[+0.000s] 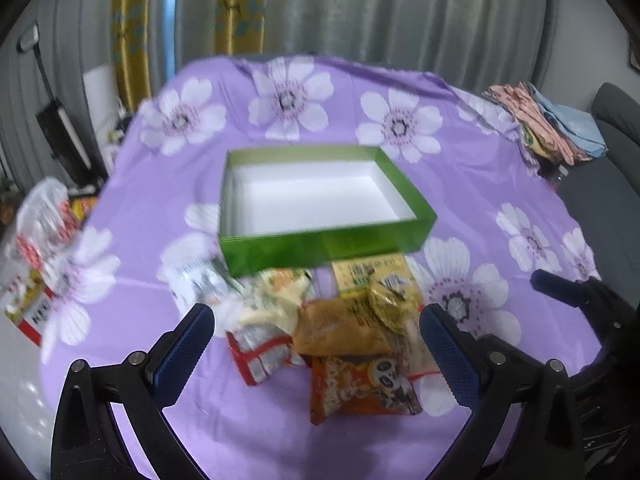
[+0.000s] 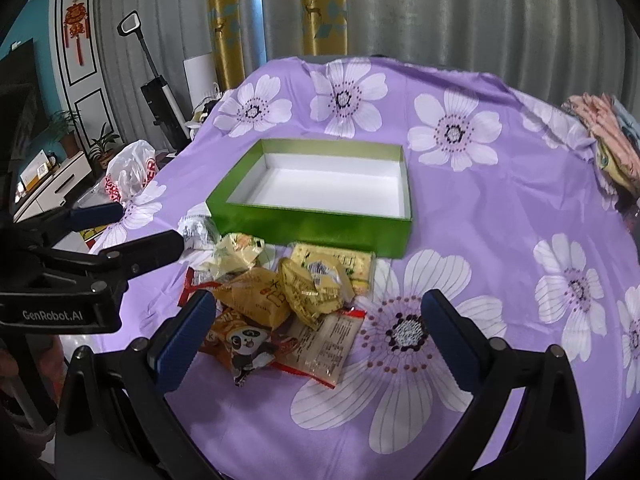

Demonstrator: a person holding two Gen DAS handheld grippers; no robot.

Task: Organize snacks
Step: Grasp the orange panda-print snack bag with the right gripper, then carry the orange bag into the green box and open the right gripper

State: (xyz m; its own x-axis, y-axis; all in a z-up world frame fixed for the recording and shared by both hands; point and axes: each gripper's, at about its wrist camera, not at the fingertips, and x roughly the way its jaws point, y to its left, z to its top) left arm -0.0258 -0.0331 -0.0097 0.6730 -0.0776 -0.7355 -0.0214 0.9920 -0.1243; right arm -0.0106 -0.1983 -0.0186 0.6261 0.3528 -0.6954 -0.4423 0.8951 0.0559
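Purple flowered cloth [image 2: 500, 208] covers the table, with grey curtains [image 2: 480, 12] behind it. At the left edge of the right wrist view sits a white plastic bag [image 2: 130, 174], and below it the left gripper [image 2: 140, 228] reaches in, its fingers spread wide and empty. Centre frame holds a green box [image 2: 316, 224], open and white inside, with a heap of snack packets [image 2: 280, 300] just in front of it. Lower down, the right gripper [image 2: 316, 332] is also wide open, holding nothing. Folded clothes [image 2: 604, 140] lie at the right edge.
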